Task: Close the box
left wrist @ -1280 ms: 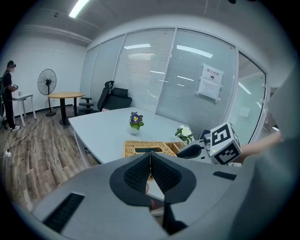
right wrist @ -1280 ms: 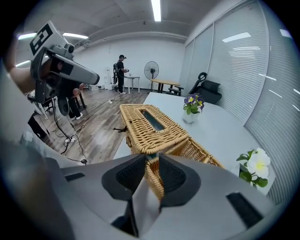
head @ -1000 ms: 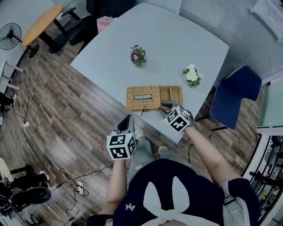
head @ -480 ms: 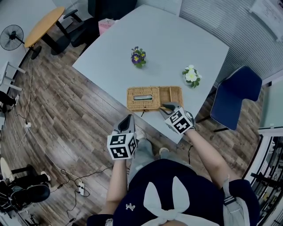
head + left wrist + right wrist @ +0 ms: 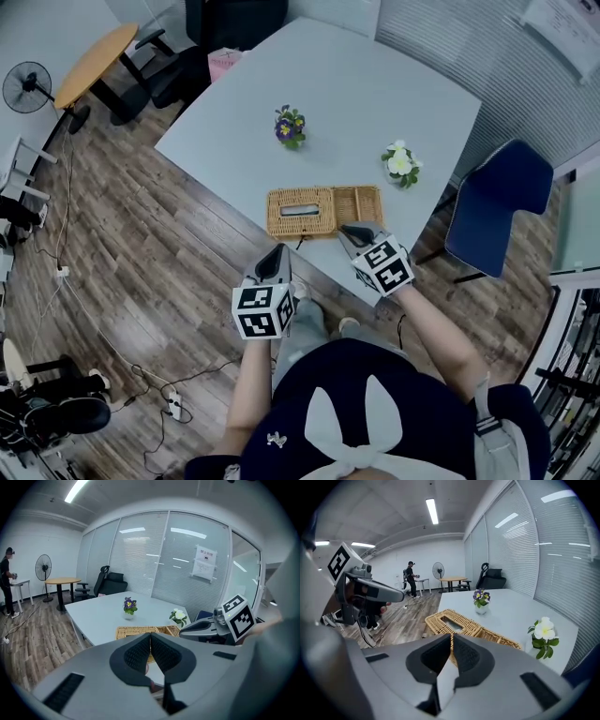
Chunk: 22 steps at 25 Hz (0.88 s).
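A flat wicker box lies near the table's front edge, with a slotted lid on its left half and an open compartment on the right. My right gripper hovers just at the box's near right edge. Its jaws are closing, almost together, with nothing between them. In the right gripper view the box lies straight beyond the right gripper. My left gripper hangs off the table's front edge over the floor, shut and empty. In the left gripper view the box lies beyond the left gripper.
A purple flower pot and a white flower pot stand on the grey table behind the box. A blue chair is at the table's right. A round wooden table, a fan and floor cables lie to the left.
My right gripper has drawn back a little from the box's near edge and its jaws have narrowed. The left gripper has hardly moved.
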{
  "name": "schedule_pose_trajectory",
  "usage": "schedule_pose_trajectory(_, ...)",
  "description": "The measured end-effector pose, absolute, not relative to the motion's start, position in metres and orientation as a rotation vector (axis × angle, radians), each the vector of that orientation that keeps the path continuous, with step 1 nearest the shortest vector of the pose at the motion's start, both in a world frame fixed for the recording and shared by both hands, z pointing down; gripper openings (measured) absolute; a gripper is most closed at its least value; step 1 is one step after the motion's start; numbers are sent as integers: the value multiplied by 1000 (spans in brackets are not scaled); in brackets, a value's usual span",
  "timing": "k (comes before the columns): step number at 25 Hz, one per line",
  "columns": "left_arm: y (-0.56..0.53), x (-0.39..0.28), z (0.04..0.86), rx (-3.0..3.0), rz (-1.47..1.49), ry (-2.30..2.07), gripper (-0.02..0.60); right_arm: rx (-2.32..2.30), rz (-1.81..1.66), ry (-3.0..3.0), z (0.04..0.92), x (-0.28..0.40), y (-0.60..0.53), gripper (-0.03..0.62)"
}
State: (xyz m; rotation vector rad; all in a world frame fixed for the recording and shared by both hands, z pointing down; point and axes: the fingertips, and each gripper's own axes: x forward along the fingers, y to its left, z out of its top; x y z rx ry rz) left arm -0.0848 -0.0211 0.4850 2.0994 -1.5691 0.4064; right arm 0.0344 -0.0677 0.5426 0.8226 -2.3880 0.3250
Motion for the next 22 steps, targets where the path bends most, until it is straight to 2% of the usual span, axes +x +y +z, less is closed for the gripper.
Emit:
schedule_pose_trajectory(3,-23,-77,481,2117,405,-1568,23,845,335,-2406,533,36,-66,8)
schedule_pose_trajectory(22,-18,-38,463,2189,362,-1525,23,865,474,-2498,492,40,-33,3)
